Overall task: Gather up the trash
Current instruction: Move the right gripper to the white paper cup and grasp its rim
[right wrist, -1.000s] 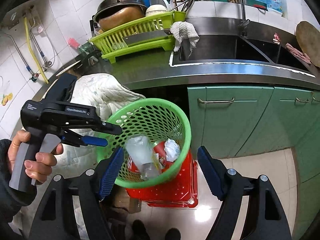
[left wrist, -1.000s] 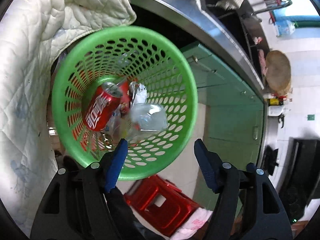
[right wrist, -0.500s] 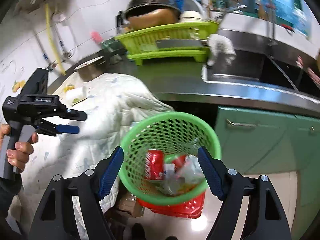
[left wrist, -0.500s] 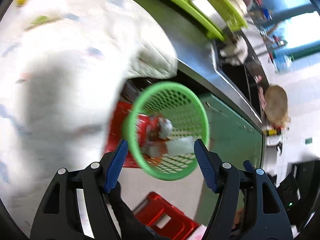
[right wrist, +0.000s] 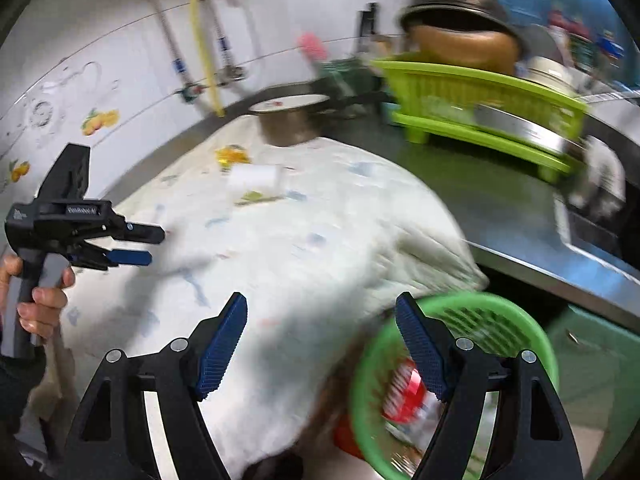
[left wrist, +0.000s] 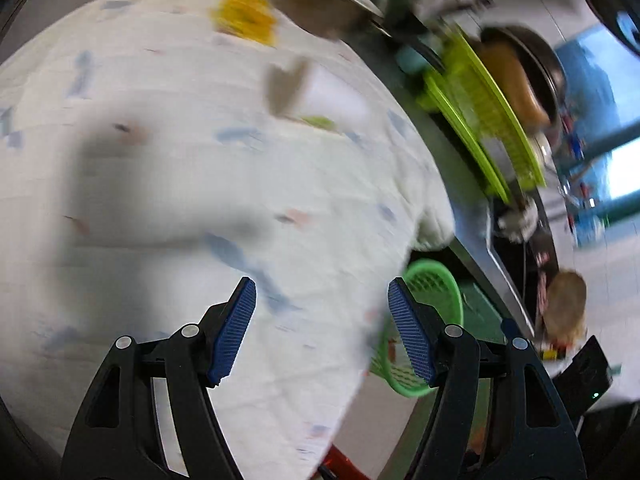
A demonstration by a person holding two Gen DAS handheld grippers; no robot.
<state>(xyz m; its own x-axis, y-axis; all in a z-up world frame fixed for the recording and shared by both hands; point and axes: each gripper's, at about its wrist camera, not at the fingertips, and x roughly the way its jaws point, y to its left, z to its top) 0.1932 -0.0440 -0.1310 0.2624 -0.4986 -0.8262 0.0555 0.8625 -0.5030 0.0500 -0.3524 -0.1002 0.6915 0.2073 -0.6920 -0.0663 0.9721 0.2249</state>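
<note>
A green mesh basket [right wrist: 532,336] stands below the counter edge with a red can [right wrist: 402,394] and other trash inside; its rim also shows in the left wrist view [left wrist: 440,280]. On the white quilted cloth [right wrist: 312,248] lie a yellow wrapper [right wrist: 231,155], a white paper piece [right wrist: 256,176] and a green scrap [right wrist: 256,197]. The yellow wrapper [left wrist: 245,19] and green scrap [left wrist: 320,122] show blurred in the left wrist view. My left gripper [left wrist: 322,328] is open and empty above the cloth; it also shows in the right wrist view [right wrist: 138,246]. My right gripper [right wrist: 322,344] is open and empty.
A metal pot [right wrist: 290,118] stands at the cloth's far edge. A lime dish rack [right wrist: 484,108] with a dark wok [right wrist: 456,12] sits on the steel counter [right wrist: 520,216]. A sink with a rag [right wrist: 600,176] is at right. Green cabinets [right wrist: 596,356] are below.
Both grippers have swung left and up from the basket toward the cloth-covered counter. The basket has slid to the lower right of both views. Both stay open.
</note>
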